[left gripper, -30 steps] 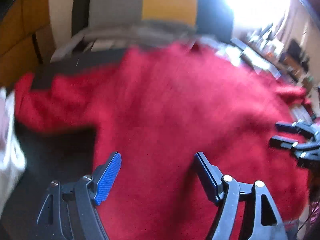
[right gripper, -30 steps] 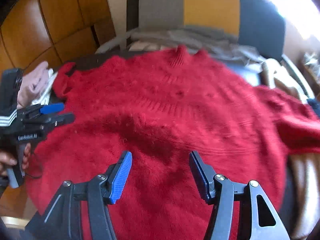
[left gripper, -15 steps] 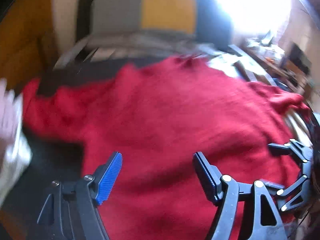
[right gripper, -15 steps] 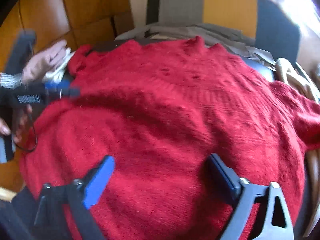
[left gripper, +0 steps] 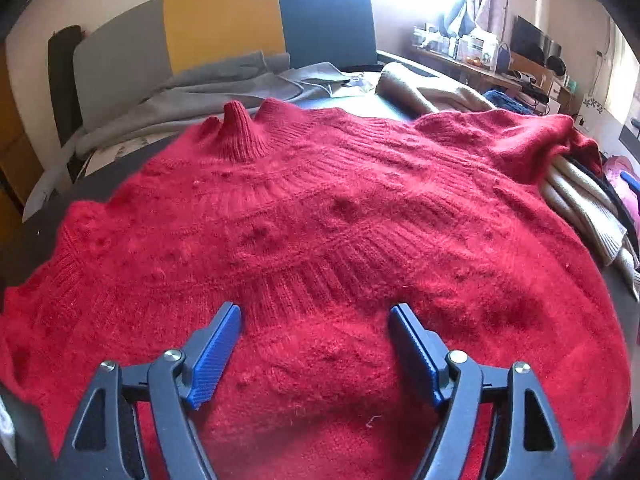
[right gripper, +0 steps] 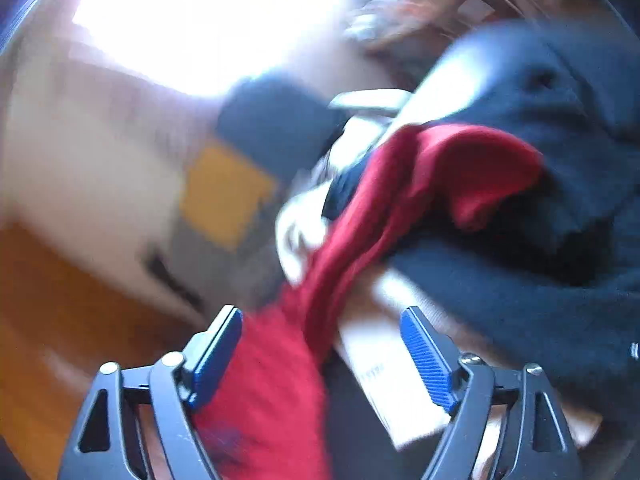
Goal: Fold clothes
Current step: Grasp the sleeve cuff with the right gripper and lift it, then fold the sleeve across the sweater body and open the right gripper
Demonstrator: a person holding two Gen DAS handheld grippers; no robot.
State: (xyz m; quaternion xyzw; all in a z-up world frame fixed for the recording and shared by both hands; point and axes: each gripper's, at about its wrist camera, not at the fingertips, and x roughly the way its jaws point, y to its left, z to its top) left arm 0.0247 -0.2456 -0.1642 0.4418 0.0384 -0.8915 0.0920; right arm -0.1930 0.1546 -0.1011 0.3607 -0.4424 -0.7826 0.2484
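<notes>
Right gripper (right gripper: 320, 344) swung aside, fuzzy ribbed red sweater (left gripper: 320, 240)

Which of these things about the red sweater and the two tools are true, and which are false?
1. The sweater is red. True.
2. The left tool is shut tight on the sweater. False: its jaws are wide apart above the knit, holding nothing.
3. The sweater's collar sticks up at the far edge. True.
4. The sweater is already folded into a small square. False: in the left view it lies spread out flat.
5. The right tool is open. True, though its view is very blurred.
6. A green blanket lies behind the sweater. False: the cloth behind it is grey.
</notes>
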